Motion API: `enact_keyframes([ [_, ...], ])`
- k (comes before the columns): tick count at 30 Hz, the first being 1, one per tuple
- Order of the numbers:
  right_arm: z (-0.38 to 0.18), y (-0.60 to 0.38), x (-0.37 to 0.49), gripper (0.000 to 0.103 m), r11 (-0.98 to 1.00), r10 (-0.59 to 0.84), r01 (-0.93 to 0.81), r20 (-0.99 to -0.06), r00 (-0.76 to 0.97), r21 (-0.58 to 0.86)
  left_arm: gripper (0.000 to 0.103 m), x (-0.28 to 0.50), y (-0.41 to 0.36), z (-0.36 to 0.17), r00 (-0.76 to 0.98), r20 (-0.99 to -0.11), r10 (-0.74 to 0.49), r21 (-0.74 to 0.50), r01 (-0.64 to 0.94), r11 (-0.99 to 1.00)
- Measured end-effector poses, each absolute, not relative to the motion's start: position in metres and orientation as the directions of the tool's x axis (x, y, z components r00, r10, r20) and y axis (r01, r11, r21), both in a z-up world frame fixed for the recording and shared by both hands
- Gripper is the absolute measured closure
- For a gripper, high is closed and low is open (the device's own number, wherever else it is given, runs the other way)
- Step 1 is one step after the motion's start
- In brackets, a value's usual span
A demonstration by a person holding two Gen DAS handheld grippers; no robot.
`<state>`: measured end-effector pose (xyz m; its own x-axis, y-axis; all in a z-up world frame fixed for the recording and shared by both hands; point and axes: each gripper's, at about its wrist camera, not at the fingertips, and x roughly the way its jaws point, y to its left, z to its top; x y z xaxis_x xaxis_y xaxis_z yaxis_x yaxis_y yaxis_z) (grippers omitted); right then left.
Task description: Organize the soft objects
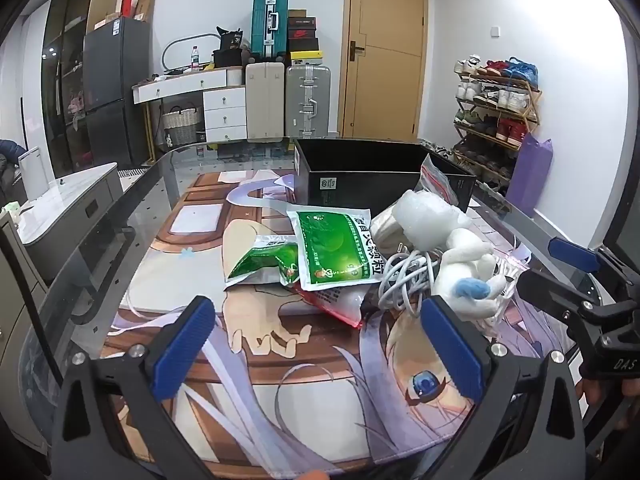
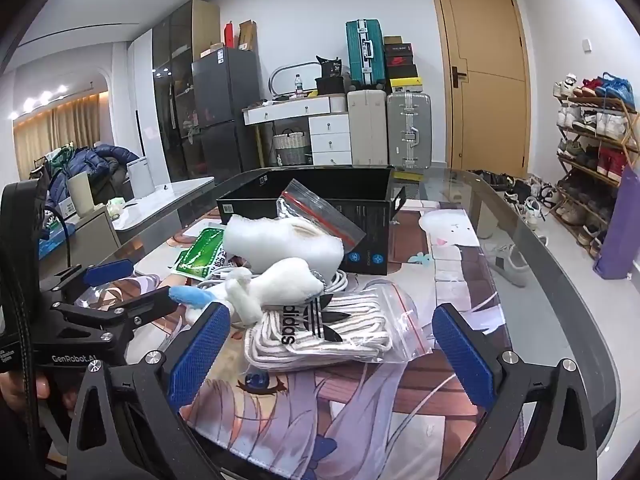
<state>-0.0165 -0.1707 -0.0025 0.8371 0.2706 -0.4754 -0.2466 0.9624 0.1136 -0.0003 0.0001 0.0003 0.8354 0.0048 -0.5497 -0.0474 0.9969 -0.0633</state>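
A pile of soft things lies on the printed mat in front of an open black box (image 1: 360, 168) (image 2: 320, 196). It holds a white plush toy with a blue tip (image 1: 464, 264) (image 2: 276, 284), a white foam lump (image 1: 428, 216) (image 2: 288, 240), green pouches (image 1: 336, 248) (image 2: 204, 252), a coiled white cable (image 1: 404, 280), and a zip bag of Adidas socks (image 2: 328, 328). My left gripper (image 1: 320, 344) is open and empty, just short of the pile. My right gripper (image 2: 332, 352) is open, its blue pads (image 2: 464, 352) on either side of the sock bag without touching it.
The mat (image 1: 280, 360) covers a glass table with a curved edge (image 2: 560, 280). A grey counter (image 1: 68, 208) stands left. Suitcases (image 1: 288, 96), drawers and a door are behind; a shoe rack (image 1: 496, 112) and purple bag (image 2: 620, 224) stand right.
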Motion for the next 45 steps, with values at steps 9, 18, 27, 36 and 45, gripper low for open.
enact_keyframes([
  [9,0.002,-0.172,-0.016,0.0,0.956,0.292,-0.265,-0.467,0.835,0.123,0.0,0.002,-0.001,0.002,0.842,-0.539,0.002,-0.065,-0.044,0.997],
  [18,-0.004,-0.171,-0.017,0.0,0.96,0.278,-0.249,-0.468,0.838,0.126,0.0,-0.004,0.012,0.009,0.849,-0.528,-0.029,-0.102,-0.03,0.994],
  [27,-0.002,-0.171,-0.018,0.0,0.961,0.276,-0.246,-0.465,0.841,0.125,0.0,-0.009,0.013,0.013,0.858,-0.512,-0.029,-0.089,-0.019,0.996],
  [36,0.0,-0.169,-0.021,0.0,0.962,0.273,-0.243,-0.459,0.846,0.123,0.0,-0.006,0.01,0.009,0.849,-0.526,-0.042,-0.075,0.003,0.997],
  [45,0.001,-0.168,-0.023,0.0,0.961,0.277,-0.251,-0.455,0.846,0.12,0.0,-0.002,0.012,0.011,0.864,-0.503,-0.037,-0.069,0.003,0.998],
])
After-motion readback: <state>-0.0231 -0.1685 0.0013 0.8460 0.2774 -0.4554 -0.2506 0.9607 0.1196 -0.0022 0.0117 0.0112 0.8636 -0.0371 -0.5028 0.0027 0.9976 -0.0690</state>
